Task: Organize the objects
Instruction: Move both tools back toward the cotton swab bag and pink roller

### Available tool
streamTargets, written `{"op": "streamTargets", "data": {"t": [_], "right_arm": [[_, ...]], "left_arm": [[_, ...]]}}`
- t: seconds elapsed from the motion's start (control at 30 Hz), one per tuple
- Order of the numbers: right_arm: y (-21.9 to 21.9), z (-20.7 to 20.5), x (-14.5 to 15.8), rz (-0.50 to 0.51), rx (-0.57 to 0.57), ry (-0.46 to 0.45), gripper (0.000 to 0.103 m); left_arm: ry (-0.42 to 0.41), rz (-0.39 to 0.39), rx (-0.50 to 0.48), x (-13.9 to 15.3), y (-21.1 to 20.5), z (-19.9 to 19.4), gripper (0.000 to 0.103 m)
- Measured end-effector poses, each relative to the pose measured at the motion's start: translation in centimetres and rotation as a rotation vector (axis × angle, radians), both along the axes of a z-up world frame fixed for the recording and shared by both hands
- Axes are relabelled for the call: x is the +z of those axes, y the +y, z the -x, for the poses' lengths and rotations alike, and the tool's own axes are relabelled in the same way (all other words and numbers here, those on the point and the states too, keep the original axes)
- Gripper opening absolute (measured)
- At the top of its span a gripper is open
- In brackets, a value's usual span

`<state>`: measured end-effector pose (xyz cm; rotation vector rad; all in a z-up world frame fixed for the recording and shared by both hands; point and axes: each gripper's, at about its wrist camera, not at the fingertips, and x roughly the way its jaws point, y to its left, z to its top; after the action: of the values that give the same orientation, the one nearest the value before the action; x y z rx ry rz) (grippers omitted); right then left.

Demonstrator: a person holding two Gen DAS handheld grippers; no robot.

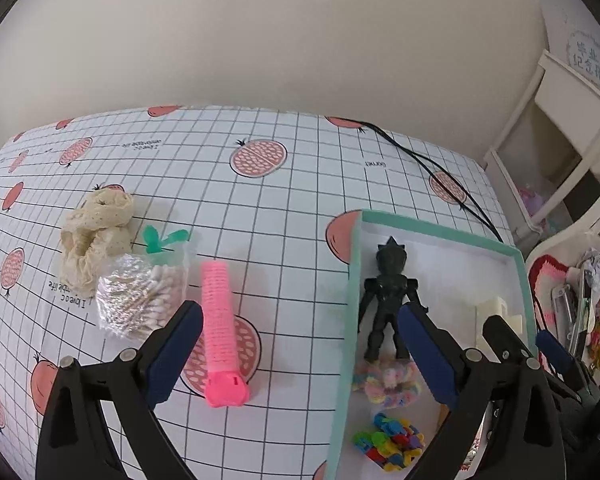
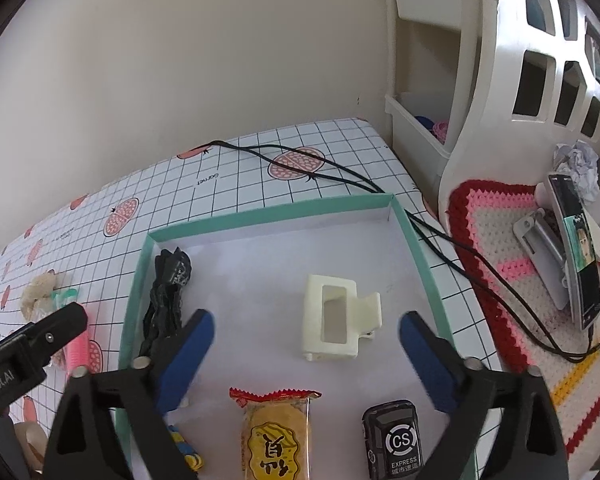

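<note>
Left wrist view shows us the box [image 1: 440, 226] already holding the black figure [image 1: 388, 300] and scrunchie [image 1: 386, 386]. We still must collect the pink roller [image 1: 220, 328], cotton swabs [image 1: 140, 296] and lace [image 1: 96, 236] on the tablecloth [image 1: 300, 184]. Our left gripper [image 1: 300, 356] and right gripper [image 2: 306, 356] stand open, empty.

Black cable [image 2: 340, 178], crocheted mat [image 2: 496, 240], phone [image 2: 576, 248]
</note>
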<state>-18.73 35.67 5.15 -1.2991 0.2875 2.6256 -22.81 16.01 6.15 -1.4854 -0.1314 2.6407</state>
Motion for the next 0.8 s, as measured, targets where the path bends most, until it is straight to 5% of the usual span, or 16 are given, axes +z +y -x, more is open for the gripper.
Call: {"op": "streamTargets", "data": {"t": [0.8], "right_arm": [[-2.3,0.1,2.0,-0.009,0.001,0.078,0.103]], "left_arm": [[0.033,-0.039,0.050,1.3,-3.3,0.5,0.098]]}}
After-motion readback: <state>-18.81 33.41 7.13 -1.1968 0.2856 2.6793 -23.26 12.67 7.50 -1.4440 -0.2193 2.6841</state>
